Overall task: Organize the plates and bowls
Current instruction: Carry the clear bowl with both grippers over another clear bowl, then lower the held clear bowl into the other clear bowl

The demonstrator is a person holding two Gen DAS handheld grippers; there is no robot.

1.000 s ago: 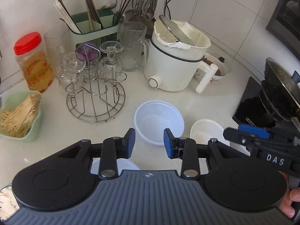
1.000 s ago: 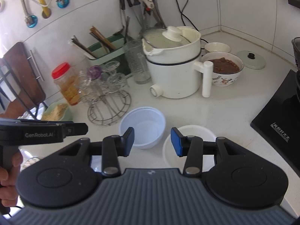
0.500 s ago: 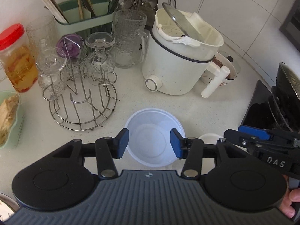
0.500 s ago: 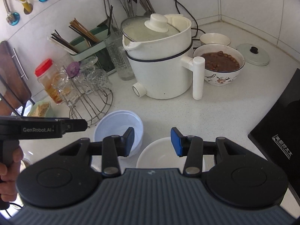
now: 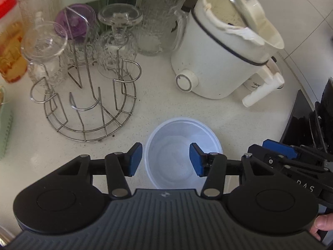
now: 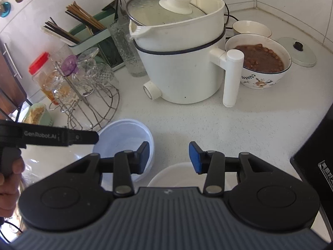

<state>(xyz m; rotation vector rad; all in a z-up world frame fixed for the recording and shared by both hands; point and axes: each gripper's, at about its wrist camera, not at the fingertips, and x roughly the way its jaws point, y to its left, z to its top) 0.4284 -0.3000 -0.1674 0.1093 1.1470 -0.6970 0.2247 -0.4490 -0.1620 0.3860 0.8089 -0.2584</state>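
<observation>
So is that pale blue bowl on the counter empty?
Empty: the pale blue bowl stands upright, its bare inside and bottom showing through.

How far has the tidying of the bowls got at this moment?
Nothing looks stacked or put away. In hand: the left gripper, open, straddles the near rim of the translucent bowl; the right gripper, open, hangs over the white bowl. Gripping and organising both remain.
</observation>
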